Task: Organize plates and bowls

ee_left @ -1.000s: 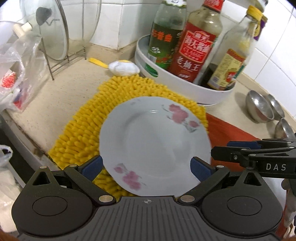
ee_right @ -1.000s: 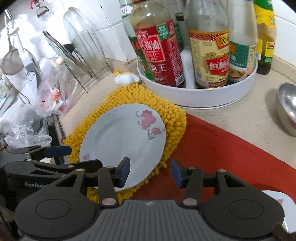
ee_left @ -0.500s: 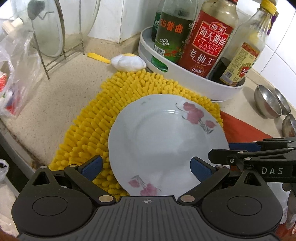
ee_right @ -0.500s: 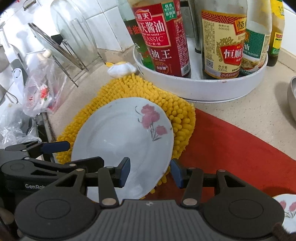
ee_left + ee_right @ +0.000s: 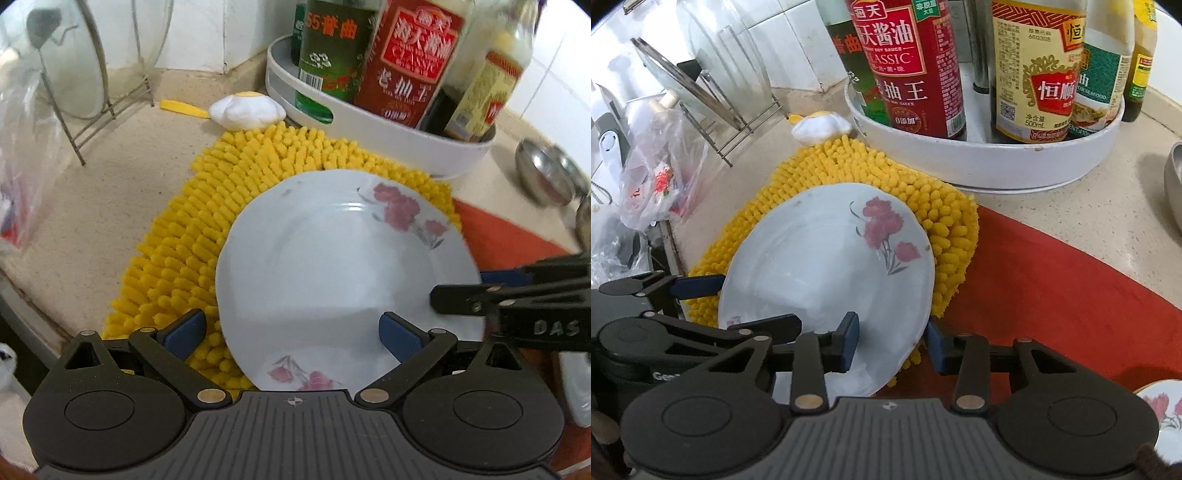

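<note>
Near the middle of both wrist views, a white plate [image 5: 343, 266] with pink flowers lies on a yellow chenille mat [image 5: 229, 206] on the beige counter [image 5: 110, 192]. Low in the left view, the left gripper [image 5: 291, 330] has its jaws spread wide, one blue pad over the mat and the other over the plate, neither pressing it. At the bottom centre of the right view, the right gripper [image 5: 892, 341] straddles the plate's near rim; its jaws are closing, with a gap showing on both sides. Toward the upper right stands a white tray [image 5: 997, 166] of sauce bottles. A red cloth [image 5: 1052, 280] lies right of the mat.
</note>
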A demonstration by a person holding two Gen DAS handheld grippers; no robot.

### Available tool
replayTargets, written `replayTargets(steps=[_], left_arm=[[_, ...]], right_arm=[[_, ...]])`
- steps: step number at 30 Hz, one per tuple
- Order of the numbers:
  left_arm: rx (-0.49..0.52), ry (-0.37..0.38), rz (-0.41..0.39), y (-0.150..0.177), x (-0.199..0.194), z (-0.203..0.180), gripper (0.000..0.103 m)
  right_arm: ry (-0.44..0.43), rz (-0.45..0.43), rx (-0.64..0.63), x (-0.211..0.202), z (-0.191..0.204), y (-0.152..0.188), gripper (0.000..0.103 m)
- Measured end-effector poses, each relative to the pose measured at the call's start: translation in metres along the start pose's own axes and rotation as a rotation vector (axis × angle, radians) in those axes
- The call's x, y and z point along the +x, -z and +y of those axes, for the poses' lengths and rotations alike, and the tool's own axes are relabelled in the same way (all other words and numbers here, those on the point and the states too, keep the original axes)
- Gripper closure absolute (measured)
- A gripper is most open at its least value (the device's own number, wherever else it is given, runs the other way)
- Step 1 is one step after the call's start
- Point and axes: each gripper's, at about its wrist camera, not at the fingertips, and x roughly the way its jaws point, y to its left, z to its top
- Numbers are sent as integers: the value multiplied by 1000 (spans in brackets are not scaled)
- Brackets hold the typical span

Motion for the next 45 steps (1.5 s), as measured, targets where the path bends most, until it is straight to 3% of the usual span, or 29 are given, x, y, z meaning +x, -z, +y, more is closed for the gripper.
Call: replayTargets(steps=[23, 45], left_arm=[[51, 30, -20, 0, -1, -2, 7], [88, 7, 20, -3, -3, -8, 8]], right_arm=[[44, -12, 7, -4, 6, 2, 69], [56, -9, 29, -8, 6, 5, 70]])
